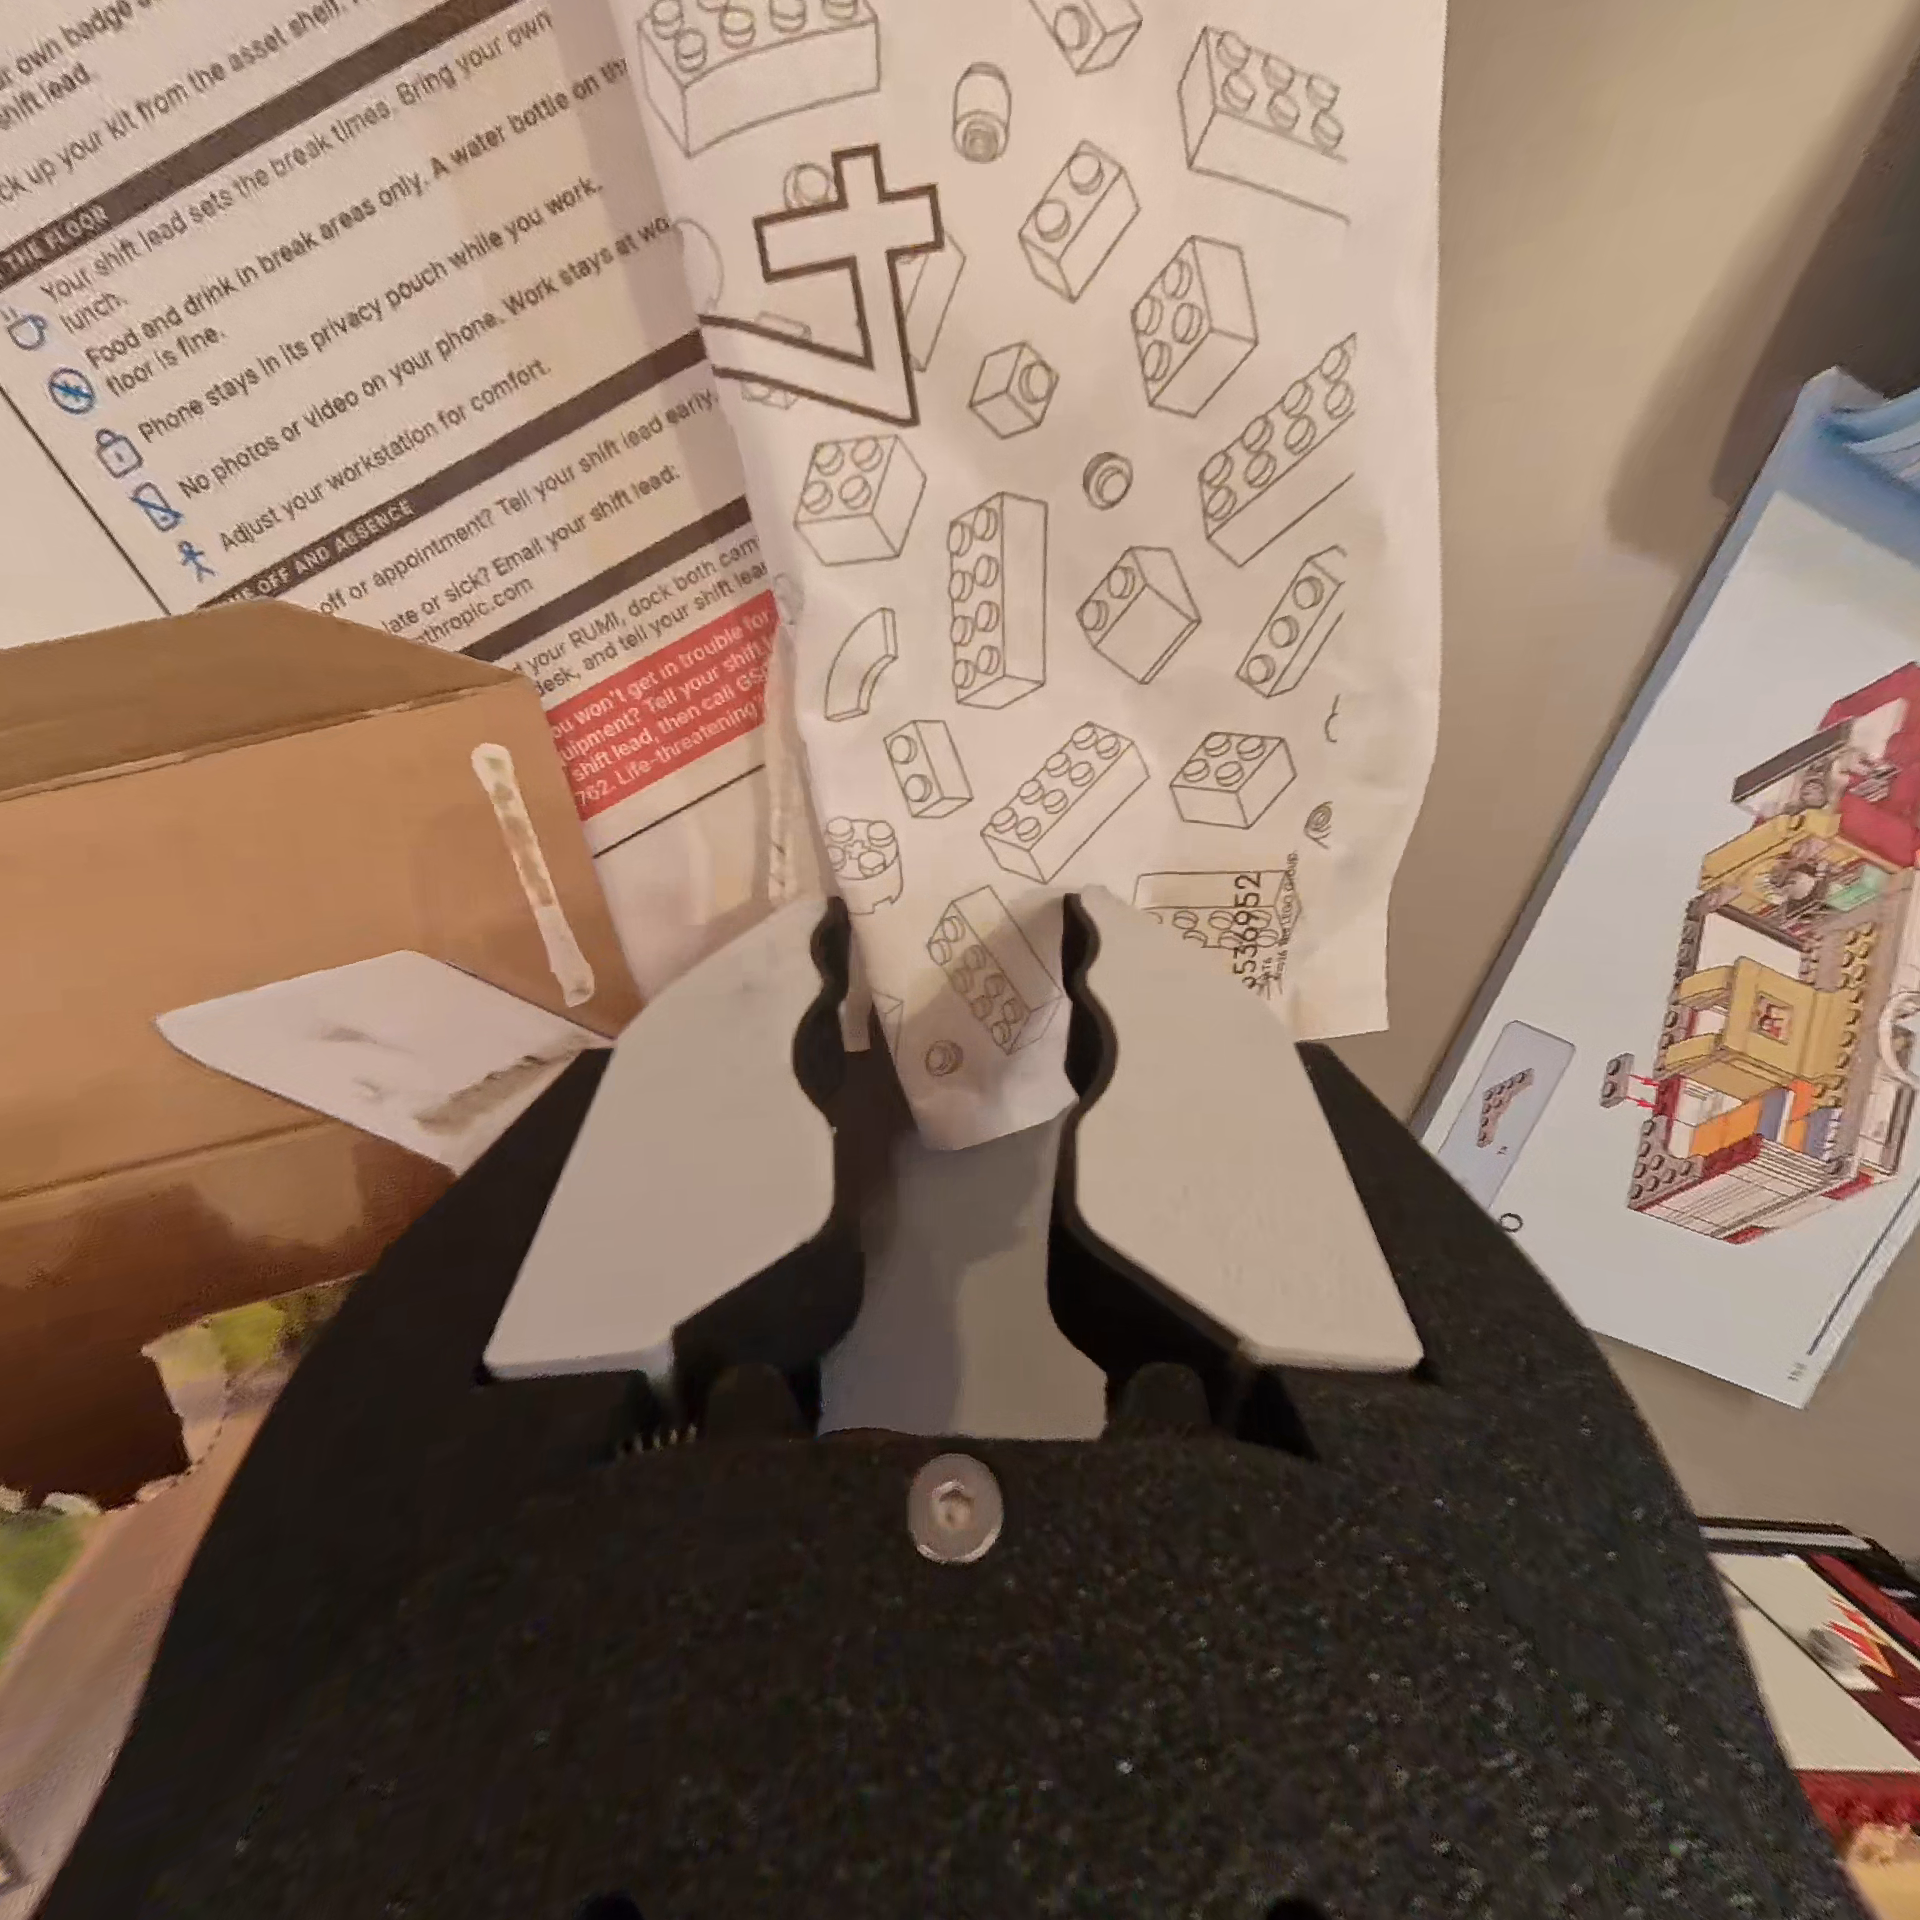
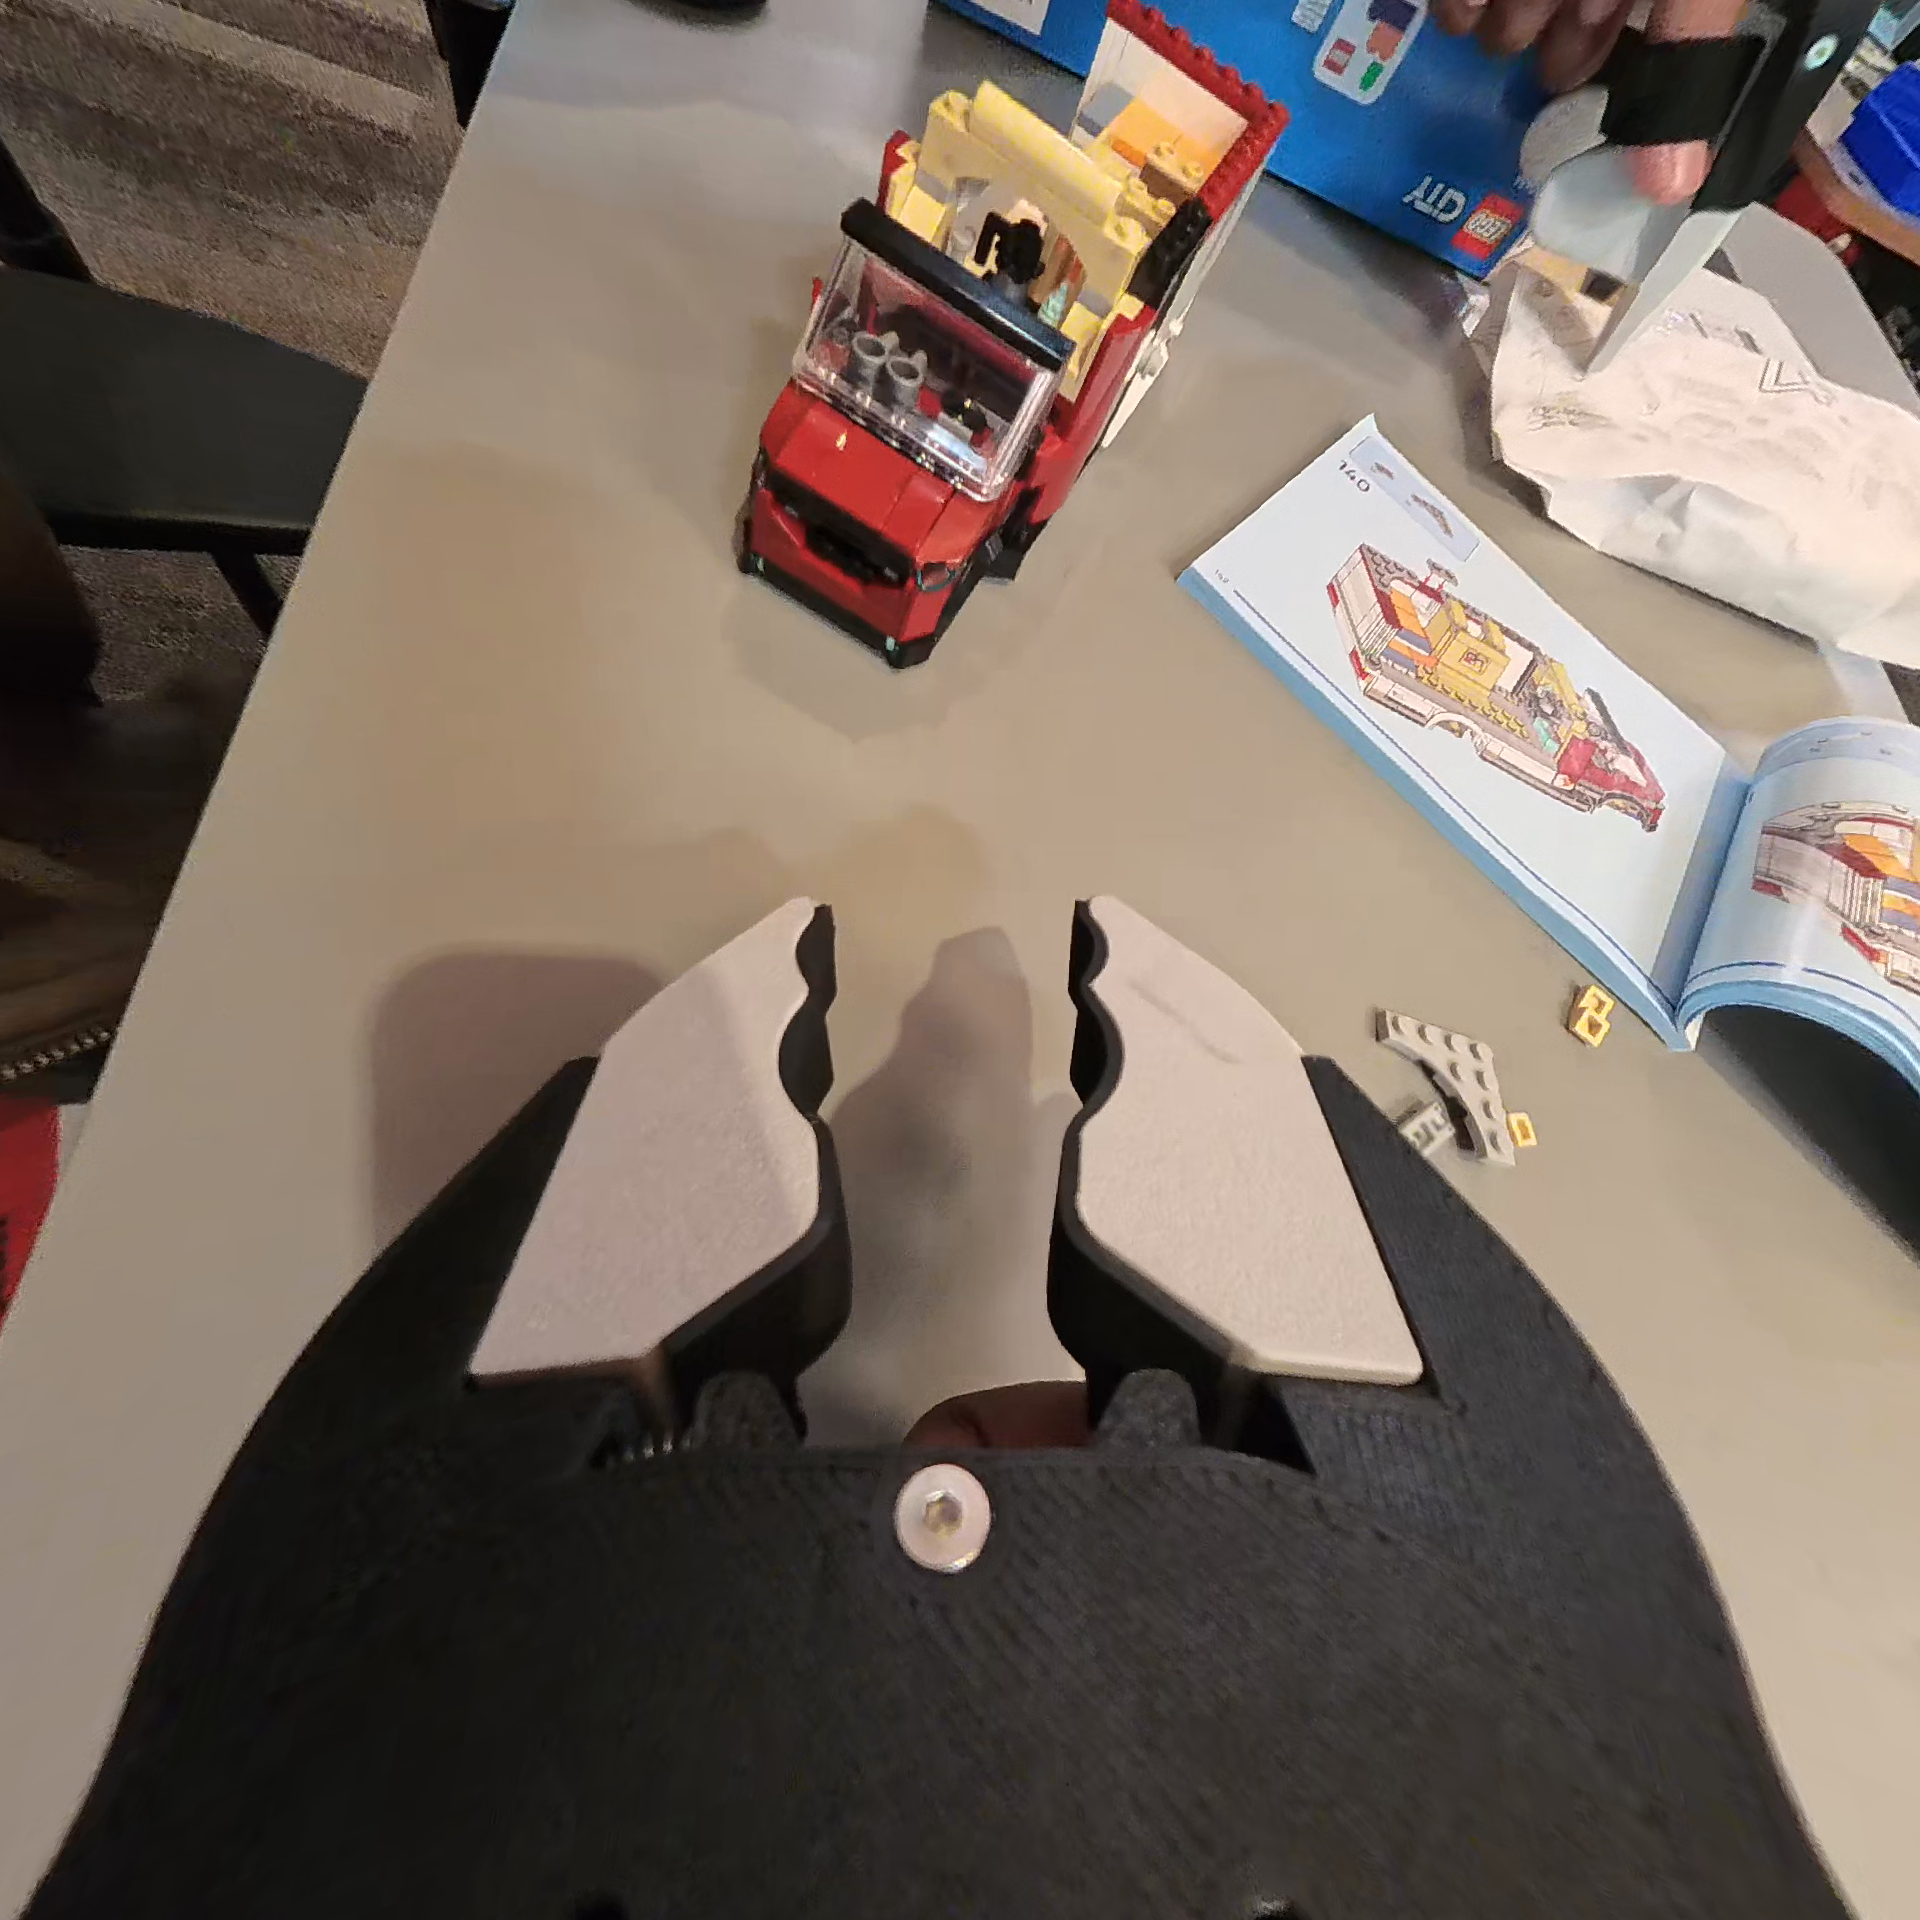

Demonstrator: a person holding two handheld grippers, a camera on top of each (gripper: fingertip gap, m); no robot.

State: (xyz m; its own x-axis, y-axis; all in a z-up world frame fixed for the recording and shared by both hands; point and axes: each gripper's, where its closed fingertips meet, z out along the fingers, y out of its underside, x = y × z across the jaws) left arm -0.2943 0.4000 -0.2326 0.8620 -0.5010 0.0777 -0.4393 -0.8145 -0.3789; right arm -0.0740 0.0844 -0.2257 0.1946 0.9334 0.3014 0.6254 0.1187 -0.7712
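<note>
One gripper [image 1: 951, 914] hides the paper bag's [image 1: 1091, 582] corner.

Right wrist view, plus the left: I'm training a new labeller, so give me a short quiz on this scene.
1. True or false: the right gripper holds the truck.
2. What lies between the left gripper's fingers? A) booklet B) paper bag C) cardboard box
3. Fill in: the truck stands on the ___.

Key:
1. False. Its jaws are open over bare table.
2. B.
3. Table.
</note>
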